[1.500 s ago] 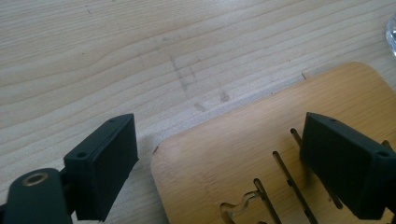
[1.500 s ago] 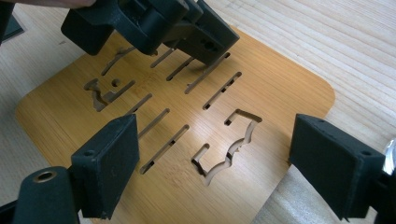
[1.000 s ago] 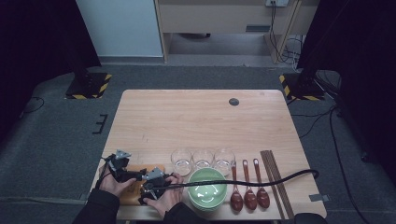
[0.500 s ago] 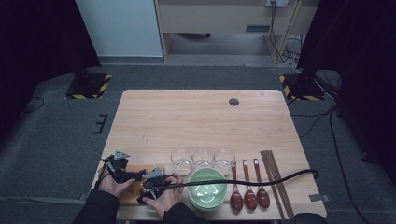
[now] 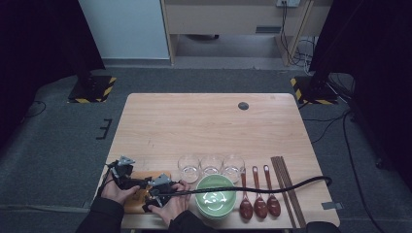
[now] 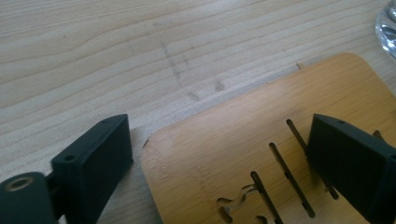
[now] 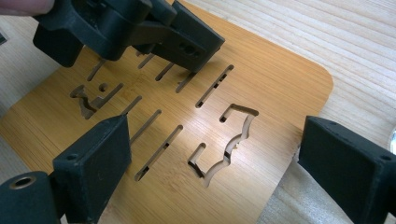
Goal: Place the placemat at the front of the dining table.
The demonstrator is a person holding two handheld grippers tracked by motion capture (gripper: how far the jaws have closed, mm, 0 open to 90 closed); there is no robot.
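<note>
The flat bamboo board with rounded corners and cut-out slots (image 7: 261, 88) lay at the near left corner of the pale wooden table (image 5: 204, 126), just left of the stacked green bowls (image 5: 216, 196) and in front of the row of three clear drinking glasses (image 5: 211, 165). My left gripper (image 6: 219, 154) stood wide over the board's corner, one jaw out over bare table past the edge and the other above the slotted face; its jaws had just been closing a little, with the corner between them but neither pad pressing on it as far as I could tell. My right gripper (image 7: 210, 158) was likewise spread wide and held nothing, one jaw above the slots and the other beyond the board's edge, where a pale foam-like sheet (image 7: 289, 196) showed underneath. I judged the board thin, stiff and light, with a smooth finish that could slide on the tabletop or slip between hard pads. Lying flat, it offered little to pinch from above, so I thought the edges near the corners the best hold, one gripper at each side, keeping clear of the slots and the bat-shaped cut-outs (image 7: 226, 140), where the wood looked weakest. The glasses stood close enough that a careless lift could knock them.
</note>
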